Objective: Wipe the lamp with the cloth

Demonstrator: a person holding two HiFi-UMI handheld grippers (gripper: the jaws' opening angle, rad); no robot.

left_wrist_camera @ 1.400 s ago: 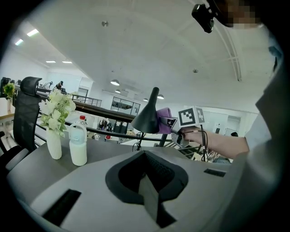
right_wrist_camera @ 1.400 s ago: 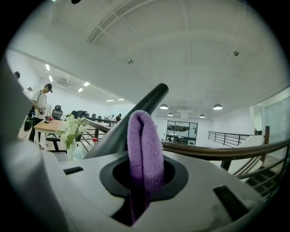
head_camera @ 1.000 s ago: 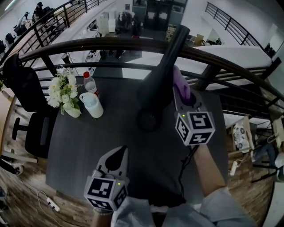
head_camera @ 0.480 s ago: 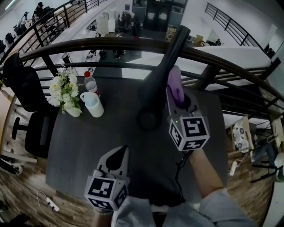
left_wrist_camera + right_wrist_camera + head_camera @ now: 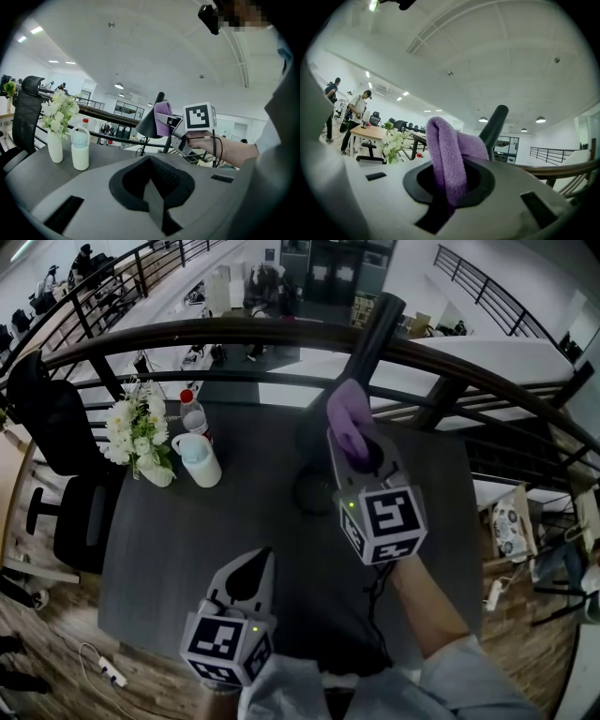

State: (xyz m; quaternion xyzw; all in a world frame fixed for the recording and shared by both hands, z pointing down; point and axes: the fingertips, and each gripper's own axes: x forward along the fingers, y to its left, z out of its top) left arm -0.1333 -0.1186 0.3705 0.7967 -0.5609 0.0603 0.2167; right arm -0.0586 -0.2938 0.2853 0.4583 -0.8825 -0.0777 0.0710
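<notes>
A black lamp (image 5: 371, 337) stands at the back of the dark table (image 5: 178, 549), its round base (image 5: 313, 493) showing left of my right gripper. The right gripper (image 5: 352, 439) is shut on a purple cloth (image 5: 347, 414) and holds it against the lamp's shade, which it mostly hides. In the right gripper view the cloth (image 5: 447, 154) bulges out of the jaws with the lamp's stem (image 5: 493, 125) right behind. In the left gripper view the cloth (image 5: 163, 118) lies on the shade (image 5: 146, 125). My left gripper (image 5: 255, 559) hovers low near the front edge, shut and empty.
A white jug (image 5: 199, 461), a red-capped bottle (image 5: 190, 409) and a vase of white flowers (image 5: 131, 432) stand at the table's back left. A dark railing (image 5: 234, 332) curves behind the table. A black office chair (image 5: 52, 437) stands to the left.
My right gripper has carried the cloth leftward and nearer across the lamp's shade. The left gripper has stayed in place.
</notes>
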